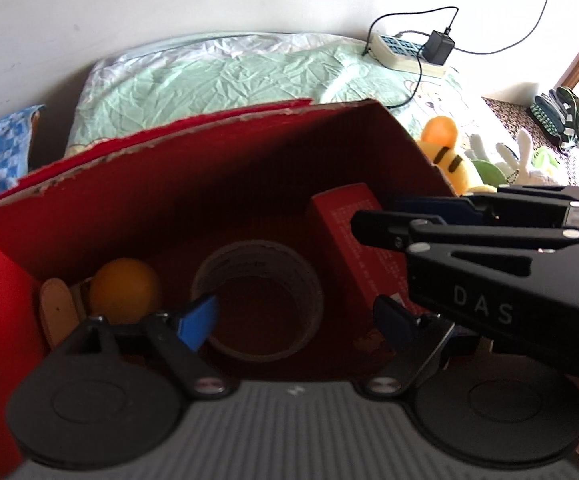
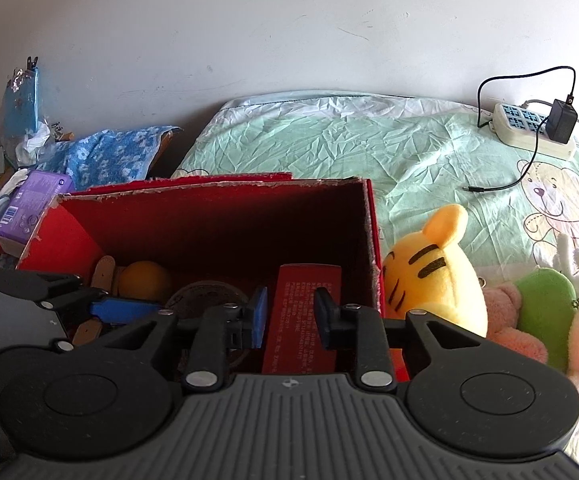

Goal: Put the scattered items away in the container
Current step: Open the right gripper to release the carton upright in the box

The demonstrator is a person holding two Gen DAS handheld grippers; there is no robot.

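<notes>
Both grippers, left (image 1: 293, 318) and right (image 2: 290, 314), gape empty over the red cardboard box (image 1: 217, 168). "DAS" marks the right gripper's arm. The red carton (image 2: 303, 320) inside bears unreadable print.

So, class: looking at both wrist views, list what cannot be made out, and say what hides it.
- Tape roll, right wrist view: mostly hidden behind the right claw.
- Small red box, left wrist view: print too blurred to read; the right claw covers its near end.
- Wooden pieces, left wrist view: blurred, partly behind the orange ball; identity unclear.
- Red container floor: dark shadow.
</notes>
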